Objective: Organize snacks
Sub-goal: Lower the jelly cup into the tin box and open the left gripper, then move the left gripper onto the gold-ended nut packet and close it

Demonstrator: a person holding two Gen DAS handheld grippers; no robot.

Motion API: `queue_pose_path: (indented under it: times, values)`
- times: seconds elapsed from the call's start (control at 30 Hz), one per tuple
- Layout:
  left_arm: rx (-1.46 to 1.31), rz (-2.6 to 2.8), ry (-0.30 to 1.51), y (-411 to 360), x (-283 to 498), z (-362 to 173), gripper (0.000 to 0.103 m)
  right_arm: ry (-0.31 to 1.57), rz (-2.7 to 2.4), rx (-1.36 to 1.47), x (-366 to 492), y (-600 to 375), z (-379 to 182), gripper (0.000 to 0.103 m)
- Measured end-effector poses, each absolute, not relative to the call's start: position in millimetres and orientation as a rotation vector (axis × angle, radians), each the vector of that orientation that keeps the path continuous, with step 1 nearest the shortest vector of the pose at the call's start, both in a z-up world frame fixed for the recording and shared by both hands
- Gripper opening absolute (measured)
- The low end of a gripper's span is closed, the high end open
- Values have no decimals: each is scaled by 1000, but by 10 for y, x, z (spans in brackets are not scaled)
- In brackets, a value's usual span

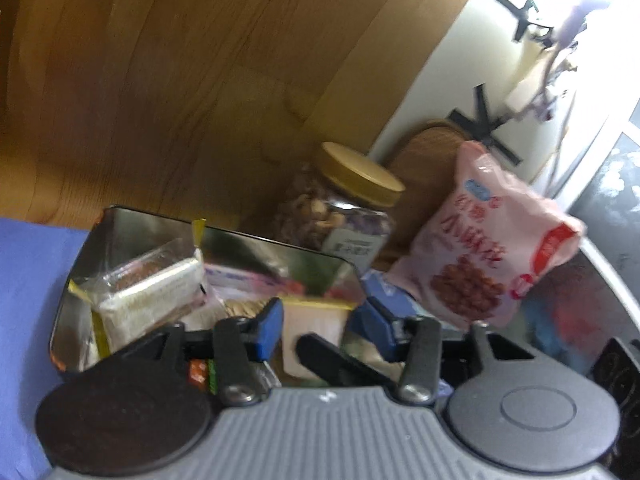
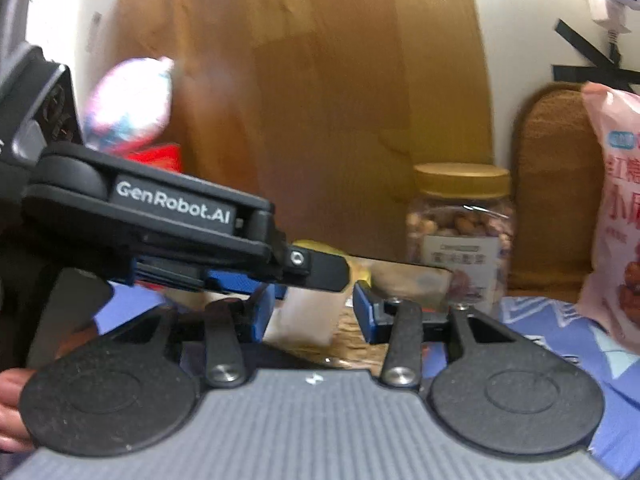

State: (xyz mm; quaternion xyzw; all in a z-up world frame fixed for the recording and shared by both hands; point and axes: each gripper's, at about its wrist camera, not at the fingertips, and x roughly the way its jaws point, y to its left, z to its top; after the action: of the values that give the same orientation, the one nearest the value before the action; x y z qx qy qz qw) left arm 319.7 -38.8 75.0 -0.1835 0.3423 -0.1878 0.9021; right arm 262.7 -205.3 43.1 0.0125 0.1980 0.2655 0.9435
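Observation:
An open metal tin holds several wrapped snacks, among them a clear-wrapped wafer pack. A pale packet with a yellow top stands at the tin's near end. My left gripper hovers with its blue pads on either side of that packet, and blur hides any contact. In the right wrist view the same pale packet shows between the pads of my right gripper, with a thin gap on each side. The left gripper's finger crosses just above it.
A nut jar with a gold lid stands behind the tin, next to a pink snack bag and a wooden board leaning on the wall. A blue cloth covers the table. A hand shows at the left edge.

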Motion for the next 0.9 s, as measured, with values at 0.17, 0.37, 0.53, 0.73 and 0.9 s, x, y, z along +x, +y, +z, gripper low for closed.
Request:
queue_pose_path:
  times: [0.17, 0.37, 0.53, 0.73, 0.9]
  values:
    - [-393, -379, 662, -189, 3015, 805, 46, 397, 524, 98, 2539, -2306, 410, 48]
    - [-455, -308, 668, 314, 2458, 778, 46, 465, 648, 254, 2213, -2531, 378, 48]
    - [-615, -247, 786, 646, 2068, 392, 46, 677, 721, 314, 2202, -2399, 84, 48]
    - [-752, -264, 868, 701, 1978, 15, 47, 853, 724, 451, 2340, -2347, -193, 38]
    - [-766, -283, 842, 614, 1976, -66, 27, 876, 756, 490, 2252, -2249, -193, 38]
